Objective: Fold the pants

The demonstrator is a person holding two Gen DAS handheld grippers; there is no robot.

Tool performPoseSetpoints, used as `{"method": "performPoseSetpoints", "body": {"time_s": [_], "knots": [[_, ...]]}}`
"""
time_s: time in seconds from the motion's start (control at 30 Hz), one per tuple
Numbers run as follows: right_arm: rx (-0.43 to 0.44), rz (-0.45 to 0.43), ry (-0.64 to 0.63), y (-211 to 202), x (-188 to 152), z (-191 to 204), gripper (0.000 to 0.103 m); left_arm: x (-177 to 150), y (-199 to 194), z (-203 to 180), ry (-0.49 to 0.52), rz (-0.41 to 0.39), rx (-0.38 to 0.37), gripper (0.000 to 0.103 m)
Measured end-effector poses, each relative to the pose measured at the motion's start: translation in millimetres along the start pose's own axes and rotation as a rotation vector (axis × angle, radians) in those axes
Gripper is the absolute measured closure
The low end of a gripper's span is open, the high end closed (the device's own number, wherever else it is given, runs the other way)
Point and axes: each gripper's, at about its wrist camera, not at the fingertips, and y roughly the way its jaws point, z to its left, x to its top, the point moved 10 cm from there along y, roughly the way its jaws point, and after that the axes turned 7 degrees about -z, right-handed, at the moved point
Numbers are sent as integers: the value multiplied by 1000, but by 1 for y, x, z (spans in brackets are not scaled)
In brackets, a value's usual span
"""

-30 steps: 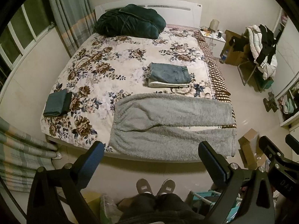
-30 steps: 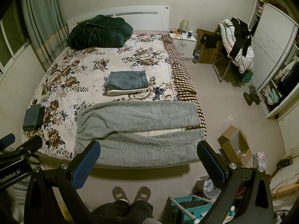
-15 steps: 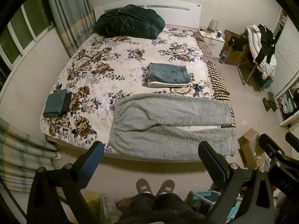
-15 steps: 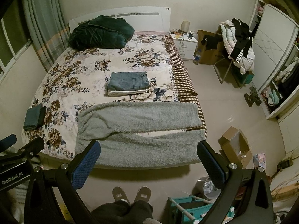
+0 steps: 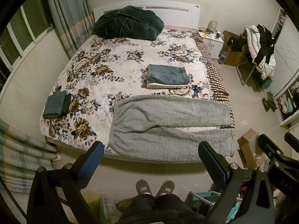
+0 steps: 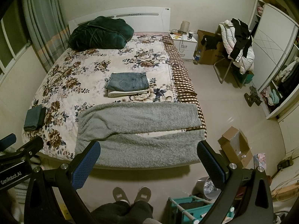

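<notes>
Grey fleece pants lie spread flat across the foot of the bed, waist to the left and both legs running right, the near leg hanging over the bed's edge. My left gripper is held high above the floor in front of the bed, open and empty. My right gripper hangs beside it at the same height, also open with nothing between its blue pads. Both are well short of the pants.
A folded stack with jeans on top rests mid-bed, a folded dark green cloth at the left edge, a dark green duvet by the headboard. The person's slippered feet stand at the bed's foot. An open cardboard box and teal rack sit to the right.
Both views have shifted very slightly, as the grippers drift a little. The pants and everything on the bed have stayed put.
</notes>
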Motion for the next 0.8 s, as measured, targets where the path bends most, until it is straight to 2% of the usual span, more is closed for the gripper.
{"method": "performPoseSetpoints", "body": {"time_s": [0.63, 0.8], "knots": [[0, 0, 1, 1, -1, 0, 0, 1, 1, -5, -2, -1, -2, 0], [6, 13, 2, -1, 3, -2, 0, 0, 6, -20, 0, 14, 2, 0]]}}
